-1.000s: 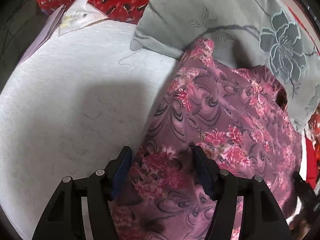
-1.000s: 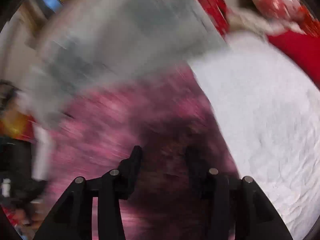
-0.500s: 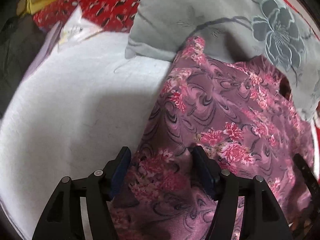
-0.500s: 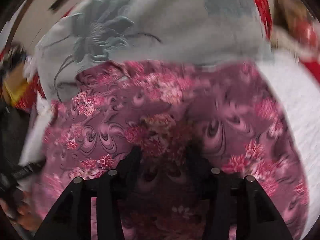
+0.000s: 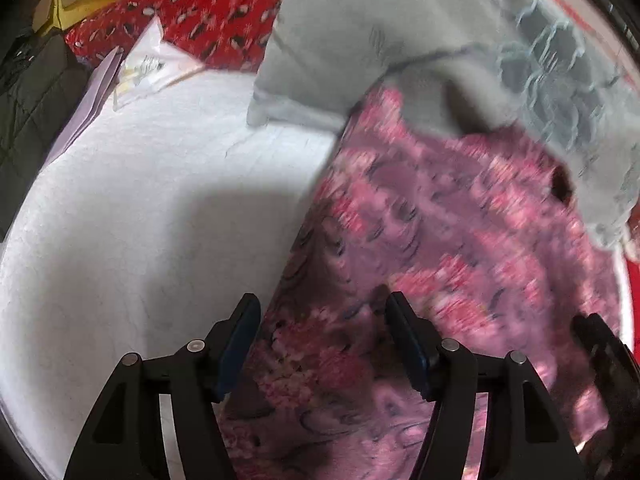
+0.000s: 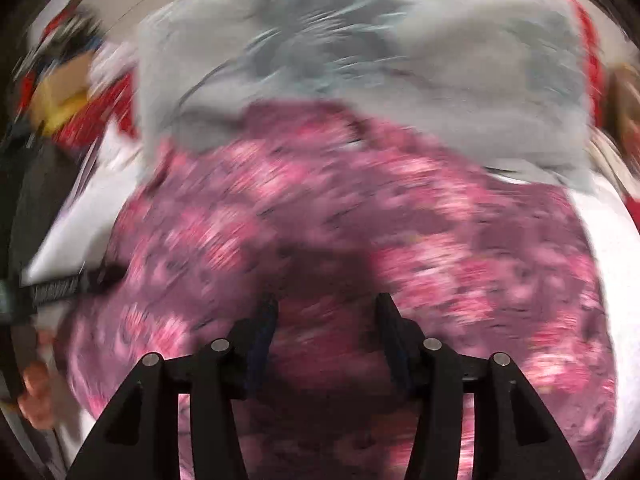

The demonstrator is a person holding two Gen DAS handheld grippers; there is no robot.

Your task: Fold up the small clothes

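Note:
A pink and purple floral garment (image 5: 440,232) lies spread on a white bed cover (image 5: 140,220), its far end against a grey flowered pillow (image 5: 380,40). My left gripper (image 5: 322,316) stands open over the garment's near left edge, with cloth lying between its fingers. My right gripper (image 6: 326,312) is open above the middle of the garment (image 6: 360,208); the picture is blurred by motion. In the left wrist view the right gripper's dark tip (image 5: 604,356) shows at the lower right. A hand (image 6: 36,396) on the left tool shows at the right wrist view's left edge.
The grey pillow (image 6: 360,60) takes up the far side. Behind it lies red patterned fabric (image 5: 208,12), with a clear plastic packet (image 5: 152,64) on the cover's far left corner. A dark quilted cloth (image 5: 32,92) hangs past the left edge. White cover shows left of the garment.
The right gripper has swung from the garment's right edge to over its middle and rolled, its jaws a little wider. Its tip now shows in the left view. The left gripper has barely moved.

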